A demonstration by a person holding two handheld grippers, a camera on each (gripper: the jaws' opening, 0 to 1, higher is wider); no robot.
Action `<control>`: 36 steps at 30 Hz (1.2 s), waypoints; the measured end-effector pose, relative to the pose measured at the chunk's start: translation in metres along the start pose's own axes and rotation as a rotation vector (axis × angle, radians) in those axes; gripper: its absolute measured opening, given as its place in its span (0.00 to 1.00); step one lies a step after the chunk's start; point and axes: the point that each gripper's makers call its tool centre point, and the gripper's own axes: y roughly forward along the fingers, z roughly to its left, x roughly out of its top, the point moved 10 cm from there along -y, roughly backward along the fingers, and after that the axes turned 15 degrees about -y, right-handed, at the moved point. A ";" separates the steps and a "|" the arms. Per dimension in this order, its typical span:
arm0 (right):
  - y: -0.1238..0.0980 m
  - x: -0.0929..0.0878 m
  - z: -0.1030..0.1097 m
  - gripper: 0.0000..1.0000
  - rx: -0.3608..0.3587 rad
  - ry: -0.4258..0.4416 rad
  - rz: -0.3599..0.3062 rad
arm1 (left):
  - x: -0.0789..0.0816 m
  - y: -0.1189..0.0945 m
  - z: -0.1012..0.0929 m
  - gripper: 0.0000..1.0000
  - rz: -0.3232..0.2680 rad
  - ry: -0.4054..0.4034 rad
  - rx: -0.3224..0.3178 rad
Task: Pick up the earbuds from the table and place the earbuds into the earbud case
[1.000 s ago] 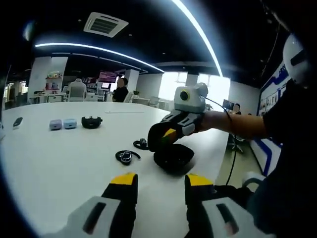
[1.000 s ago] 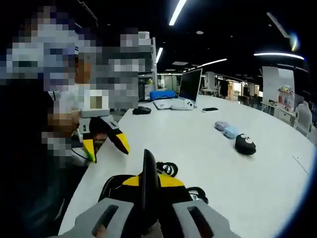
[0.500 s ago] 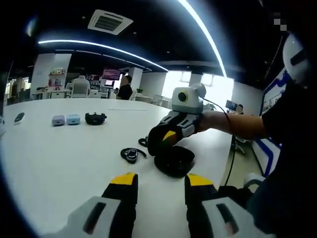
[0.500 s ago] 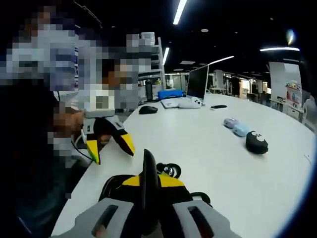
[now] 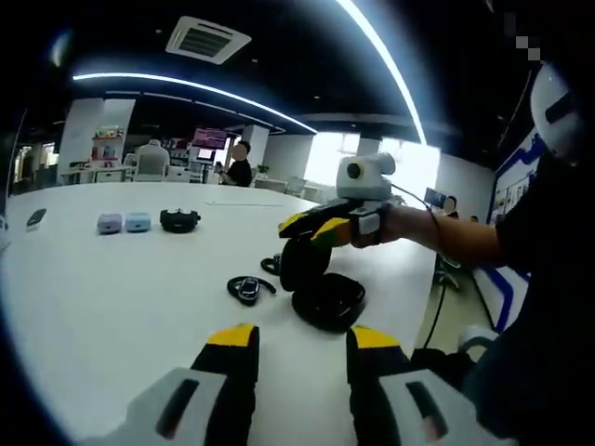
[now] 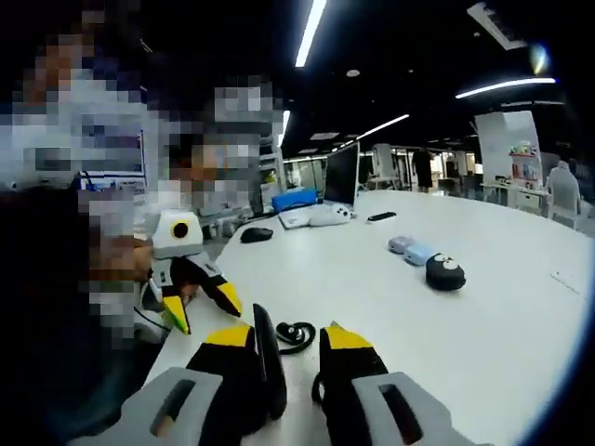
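R tongs point(image 6: 284, 346) open over earbud case point(image 5: 327, 300).

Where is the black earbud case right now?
In the left gripper view the open earbud case sits on the white table, just under the right gripper, with a black earbud lying beside it on its left.

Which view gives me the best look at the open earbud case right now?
The left gripper view: the earbud case lies open on the table, its hollow visible, under the right gripper. The right gripper view catches its upright lid edge-on between its own jaws.
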 end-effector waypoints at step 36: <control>-0.019 -0.034 0.050 0.36 -0.169 -0.054 0.128 | 0.001 0.017 -0.011 0.38 0.003 0.021 -0.038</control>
